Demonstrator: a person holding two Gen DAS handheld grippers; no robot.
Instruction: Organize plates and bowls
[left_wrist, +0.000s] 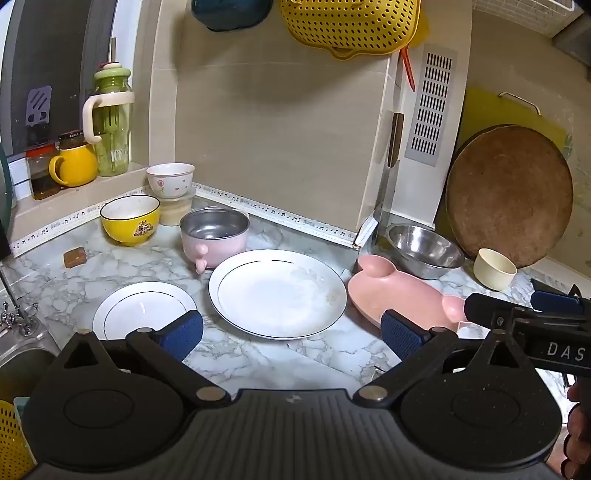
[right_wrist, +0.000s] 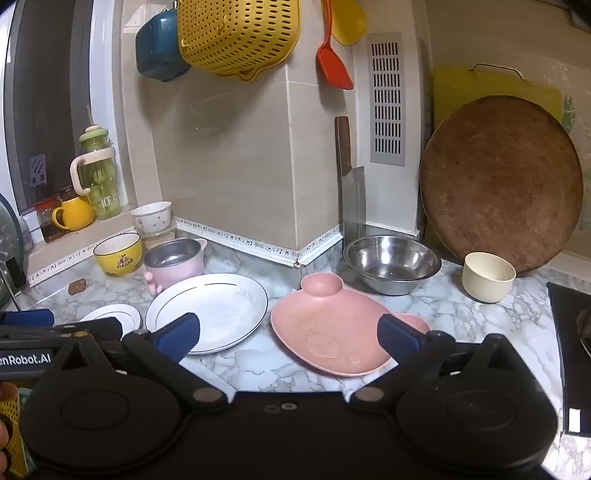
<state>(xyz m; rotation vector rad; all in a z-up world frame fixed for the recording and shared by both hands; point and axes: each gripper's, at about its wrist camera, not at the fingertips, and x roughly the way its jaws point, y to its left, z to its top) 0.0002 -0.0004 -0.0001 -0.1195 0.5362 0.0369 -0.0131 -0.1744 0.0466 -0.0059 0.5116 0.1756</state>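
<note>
My left gripper (left_wrist: 291, 334) hangs low over the marble desk (left_wrist: 258, 362) with its blue pads spread wide apart and nothing between them. My right gripper (right_wrist: 288, 338) is likewise spread wide and empty.

Nearest to the left gripper, a small white plate (left_wrist: 144, 308) lies flat on the desk, partly hidden behind the left pad. Just beside it, to the right, lies a large white plate (left_wrist: 277, 293) with a thin dark ring. Under the right gripper sits a pink animal-shaped plate (right_wrist: 328, 328), its round ear pointing away from me; it lies just beside the large white plate, and I cannot tell whether they touch.

Behind the plates, a pink pot with a steel lining (left_wrist: 214, 236) stands close to the large plate's far rim. Left of it is a yellow bowl (left_wrist: 130, 219), and behind that a white flowered bowl (left_wrist: 170, 180) rests on top of a clear container. Right of the wall corner, a steel bowl (right_wrist: 392, 263) sits just behind the pink plate, and a small cream cup (right_wrist: 488, 277) stands apart to its right.

Farther back, a round wooden board (right_wrist: 500, 182) leans on the wall and a cleaver (right_wrist: 351, 192) stands upright in the corner. On the window ledge are a yellow mug (left_wrist: 74, 165) and a green bottle (left_wrist: 110, 122). A yellow perforated basket (right_wrist: 238, 35) hangs on the wall.
</note>
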